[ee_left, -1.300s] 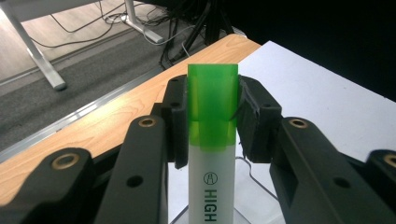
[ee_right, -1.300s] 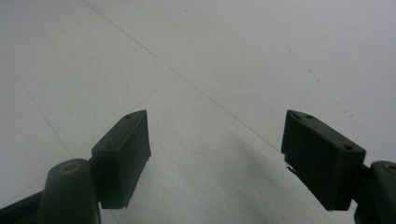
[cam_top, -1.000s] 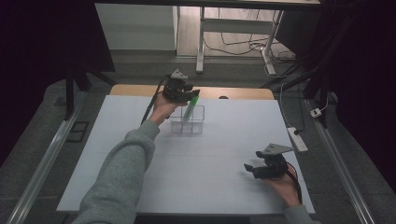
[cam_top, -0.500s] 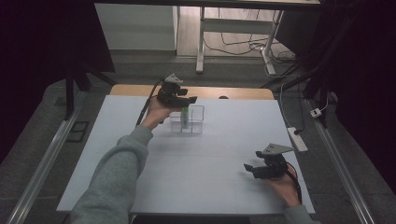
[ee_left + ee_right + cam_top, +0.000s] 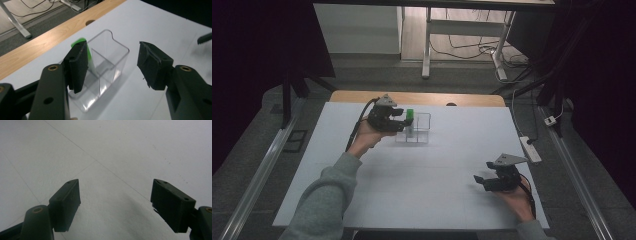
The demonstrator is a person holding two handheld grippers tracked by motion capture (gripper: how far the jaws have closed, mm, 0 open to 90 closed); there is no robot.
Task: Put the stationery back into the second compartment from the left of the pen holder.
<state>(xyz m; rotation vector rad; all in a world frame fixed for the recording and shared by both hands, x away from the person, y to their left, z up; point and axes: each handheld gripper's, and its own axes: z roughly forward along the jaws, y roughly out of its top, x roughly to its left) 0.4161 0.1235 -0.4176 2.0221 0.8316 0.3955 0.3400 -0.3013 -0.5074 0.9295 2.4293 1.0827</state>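
A clear plastic container [image 5: 418, 131] [image 5: 110, 53] with divided compartments stands at the back middle of the white table. A slim green-topped item [image 5: 410, 115] [image 5: 80, 41] stands upright in a left compartment. My left gripper [image 5: 405, 121] [image 5: 113, 51] hovers just left of the container, pointing at it. Its jaws have just been opening and stand open, with only the container behind the gap and nothing gripped. The left jaw partly hides the green item in the left gripper view. My right gripper [image 5: 480, 180] [image 5: 115, 192] rests open near the front right, over bare table.
A wooden strip [image 5: 422, 98] with a round hole [image 5: 451, 104] runs along the table's back edge. A white power strip [image 5: 531, 149] lies off the right edge. Metal rails [image 5: 259, 172] flank the table. Desk legs and cables lie on the floor behind.
The left gripper let go of the green item, opened and drew back left from above the container. The green item now stands in the container. The right gripper has not moved.
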